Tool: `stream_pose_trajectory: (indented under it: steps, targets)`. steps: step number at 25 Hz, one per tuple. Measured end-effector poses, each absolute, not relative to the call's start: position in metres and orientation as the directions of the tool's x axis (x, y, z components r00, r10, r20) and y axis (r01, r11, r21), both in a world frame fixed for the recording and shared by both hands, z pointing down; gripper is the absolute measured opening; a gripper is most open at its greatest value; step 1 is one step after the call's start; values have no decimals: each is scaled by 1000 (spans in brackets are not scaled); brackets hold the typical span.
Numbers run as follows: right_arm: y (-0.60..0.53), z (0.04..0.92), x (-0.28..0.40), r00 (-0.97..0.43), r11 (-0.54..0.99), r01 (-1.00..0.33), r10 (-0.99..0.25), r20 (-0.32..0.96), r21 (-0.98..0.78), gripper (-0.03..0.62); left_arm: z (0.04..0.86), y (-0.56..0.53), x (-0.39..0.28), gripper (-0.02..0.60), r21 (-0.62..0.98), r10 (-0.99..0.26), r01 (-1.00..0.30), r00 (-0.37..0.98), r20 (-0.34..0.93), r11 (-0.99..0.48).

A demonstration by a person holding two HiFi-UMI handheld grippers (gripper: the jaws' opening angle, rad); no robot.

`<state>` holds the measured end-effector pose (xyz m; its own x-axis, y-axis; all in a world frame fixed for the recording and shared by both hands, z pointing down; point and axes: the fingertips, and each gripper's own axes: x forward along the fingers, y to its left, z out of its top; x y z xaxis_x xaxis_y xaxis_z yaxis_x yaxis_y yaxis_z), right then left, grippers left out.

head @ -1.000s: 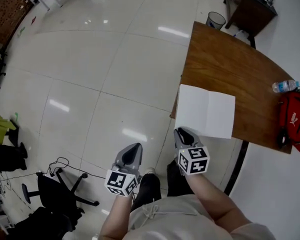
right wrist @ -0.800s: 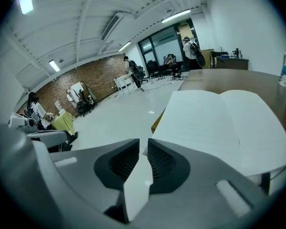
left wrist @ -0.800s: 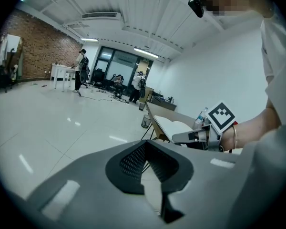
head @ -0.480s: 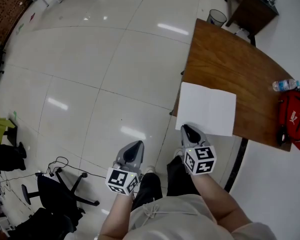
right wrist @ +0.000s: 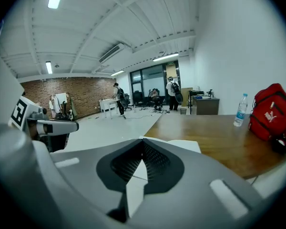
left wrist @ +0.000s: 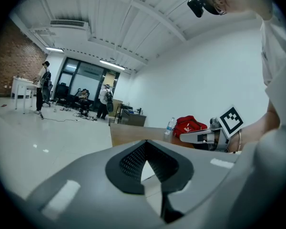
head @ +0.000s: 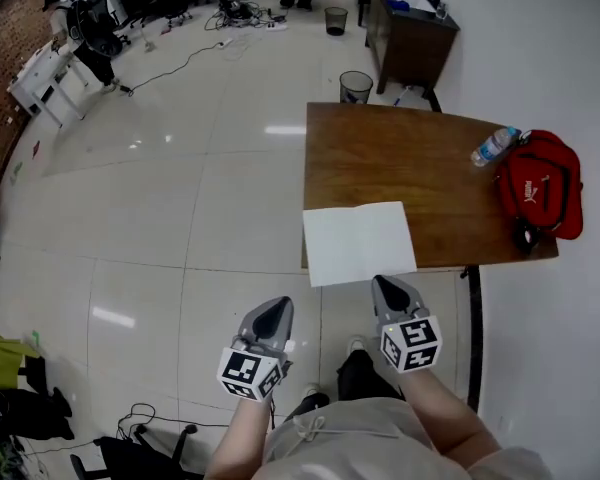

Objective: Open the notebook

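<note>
The notebook (head: pixel 358 242) lies open and flat, white pages up, at the near left corner of the brown wooden table (head: pixel 400 158); it overhangs the front edge a little. My right gripper (head: pixel 388 288) is shut and empty, its tip just short of the notebook's near edge. Farther left, over the floor, my left gripper (head: pixel 275 311) is also shut and empty. In the right gripper view the white pages (right wrist: pixel 183 145) show just beyond the closed jaws (right wrist: pixel 143 143). The left gripper view has its jaws (left wrist: pixel 145 143) closed, with the right gripper (left wrist: pixel 200 136) off to the side.
A water bottle (head: pixel 493 146) and a red bag (head: pixel 540 183) sit at the table's far right end. A waste bin (head: pixel 356 86) and a dark desk (head: pixel 410 28) stand behind the table. Glossy tiled floor spreads to the left, with people far off (right wrist: pixel 118 98).
The head view has swung, so table and notebook now sit nearer the middle. Both grippers stay shut; the right one sits slightly back from the notebook's edge. The notebook has not moved.
</note>
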<state>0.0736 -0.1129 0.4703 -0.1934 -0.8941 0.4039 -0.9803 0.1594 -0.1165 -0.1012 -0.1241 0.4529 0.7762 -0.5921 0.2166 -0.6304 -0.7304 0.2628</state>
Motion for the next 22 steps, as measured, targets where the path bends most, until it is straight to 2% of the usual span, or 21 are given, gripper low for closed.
stream_pose_trajectory:
  steps: [4, 12, 22]
  targets:
    - [-87, 448, 94, -141, 101, -986, -925, 353, -129, 5, 432, -113, -83, -6, 233, -547, -575, 818, 177, -784]
    - [-13, 421, 86, -67, 35, -992, -956, 287, -118, 5, 384, -64, -86, -6, 146, -477, -488, 872, 108, -860]
    - [62, 443, 61, -80, 39, -990, -945, 316, -133, 5, 383, 2, -89, -6, 149, -451, -461, 887, 100, -875]
